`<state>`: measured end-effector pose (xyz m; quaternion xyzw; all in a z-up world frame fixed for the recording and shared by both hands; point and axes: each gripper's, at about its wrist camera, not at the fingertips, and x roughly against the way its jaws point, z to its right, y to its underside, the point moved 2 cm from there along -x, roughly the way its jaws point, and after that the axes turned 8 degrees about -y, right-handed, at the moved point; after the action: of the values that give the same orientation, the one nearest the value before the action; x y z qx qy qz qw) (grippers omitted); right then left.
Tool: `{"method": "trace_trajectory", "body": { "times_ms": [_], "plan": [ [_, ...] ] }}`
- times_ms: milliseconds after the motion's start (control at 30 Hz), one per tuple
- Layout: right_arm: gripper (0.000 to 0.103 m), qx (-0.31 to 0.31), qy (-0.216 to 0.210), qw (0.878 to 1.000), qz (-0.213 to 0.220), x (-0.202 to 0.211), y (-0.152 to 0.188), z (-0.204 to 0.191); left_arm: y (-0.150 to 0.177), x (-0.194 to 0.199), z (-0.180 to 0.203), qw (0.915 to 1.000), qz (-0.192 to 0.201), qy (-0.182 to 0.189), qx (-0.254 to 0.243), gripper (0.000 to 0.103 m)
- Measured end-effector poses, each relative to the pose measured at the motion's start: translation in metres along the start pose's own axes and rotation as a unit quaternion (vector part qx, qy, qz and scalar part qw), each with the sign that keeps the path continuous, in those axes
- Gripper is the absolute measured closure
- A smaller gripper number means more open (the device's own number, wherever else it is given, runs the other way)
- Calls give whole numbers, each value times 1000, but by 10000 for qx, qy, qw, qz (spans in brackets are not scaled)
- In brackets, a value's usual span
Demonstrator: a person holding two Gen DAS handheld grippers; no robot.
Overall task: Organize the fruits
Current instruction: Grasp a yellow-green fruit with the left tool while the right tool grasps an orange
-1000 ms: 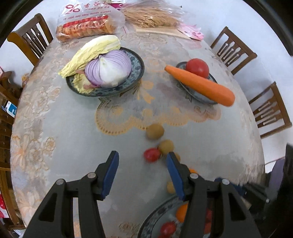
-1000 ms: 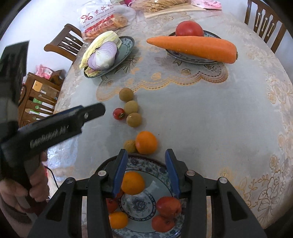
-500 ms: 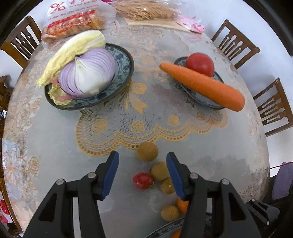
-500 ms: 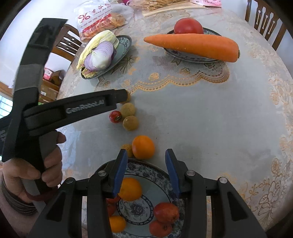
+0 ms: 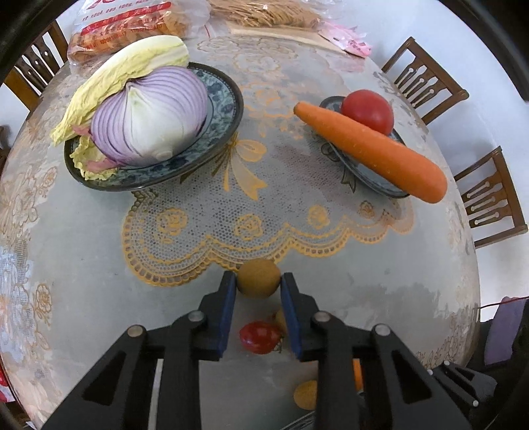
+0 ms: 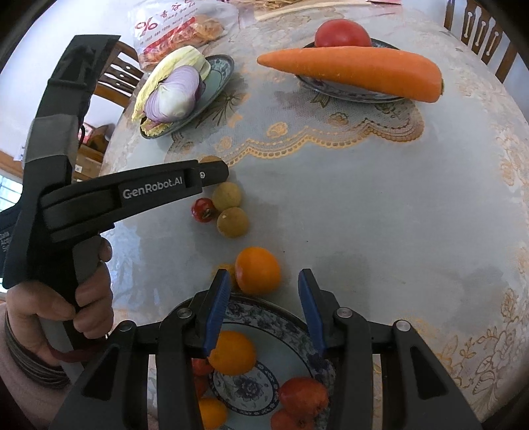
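A brown longan [image 5: 258, 278] lies on the tablecloth at the lace mat's edge. My left gripper [image 5: 258, 281] is closing on it, and both blue pads touch its sides. In the right wrist view the left gripper [image 6: 211, 172] hides most of that longan [image 6: 208, 159]. Behind it lie a cherry tomato [image 5: 260, 336], two more longans [image 6: 226, 195] [image 6: 232, 221], an orange [image 6: 258, 270] and a small yellow fruit [image 5: 305, 395]. My right gripper [image 6: 263, 276] hangs open and holds nothing above the patterned fruit plate [image 6: 264, 317], which holds oranges and red fruits.
A plate [image 5: 228, 99] with a halved purple onion and cabbage leaves stands at the far left. A second plate [image 5: 373, 182] at the far right bears a carrot and a tomato. Food bags [image 5: 125, 29] lie at the back. Wooden chairs [image 5: 426, 86] ring the table.
My left gripper moved forward and down over the farthest longan, and its jaws closed in from wide apart onto it. The right gripper stayed over the fruit plate.
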<state>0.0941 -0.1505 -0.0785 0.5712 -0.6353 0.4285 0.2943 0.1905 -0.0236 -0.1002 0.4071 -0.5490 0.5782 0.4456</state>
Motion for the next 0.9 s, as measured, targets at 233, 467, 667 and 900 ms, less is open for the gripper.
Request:
{"method": "trace_trajectory", "body": {
  "times_ms": [233,467,667,900],
  "plan": [
    [58,-21,7,10000,30,-3,-4,0,6,10,-14,9998,10,37,170,74],
    [59,0,61,10000,-18,-10,-4,-2,17,26,-22,9996,167,26,218,74],
    [64,-8,101,9999,-30,-14,-4,-1,26,33,-23,9997,169,-12,202,74],
    [65,65,20,10000,-20,-15,-4,-3,36,38,-24,9997,157,-5,207,74]
  ]
}}
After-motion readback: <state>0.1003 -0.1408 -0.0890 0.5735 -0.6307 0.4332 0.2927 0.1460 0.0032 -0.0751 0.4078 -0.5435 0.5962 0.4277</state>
